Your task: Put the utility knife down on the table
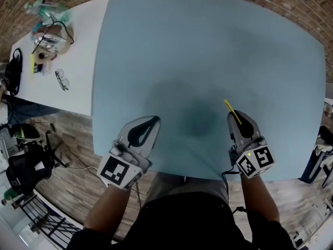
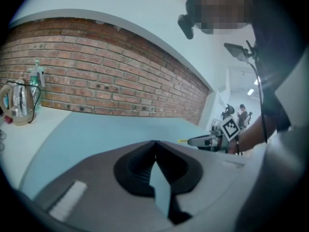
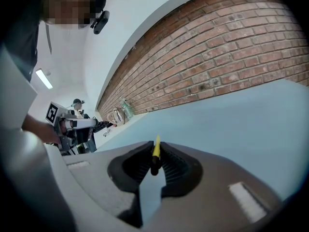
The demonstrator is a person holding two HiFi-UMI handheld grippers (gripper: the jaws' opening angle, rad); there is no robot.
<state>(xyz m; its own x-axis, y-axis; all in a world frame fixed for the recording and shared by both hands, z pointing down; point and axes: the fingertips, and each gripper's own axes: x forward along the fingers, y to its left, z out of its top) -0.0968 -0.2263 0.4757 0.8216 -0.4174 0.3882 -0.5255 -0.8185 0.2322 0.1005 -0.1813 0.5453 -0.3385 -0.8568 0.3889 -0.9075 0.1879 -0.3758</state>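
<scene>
Right hand-held gripper [image 1: 235, 117]: jaws pinched on the utility knife [image 1: 231, 111]. In the right gripper view the knife's [image 3: 155, 151] dark end sits between the ribbed pads [image 3: 175, 164] and its yellow part sticks out past the tips. From the head view it pokes forward and slightly left, over the near part of the light blue table [image 1: 208, 46]. Can't tell whether it touches the table surface.

Left hand-held gripper [image 1: 155, 120]: jaw tips pressed together with nothing between them, held over the table's near edge, well apart from the right one.

A white table [image 1: 78, 87] butts against the blue one on the left, with a kettle [image 2: 18, 103] and glasses [image 1: 62, 79] on it. A brick wall [image 2: 106, 76] runs behind.
</scene>
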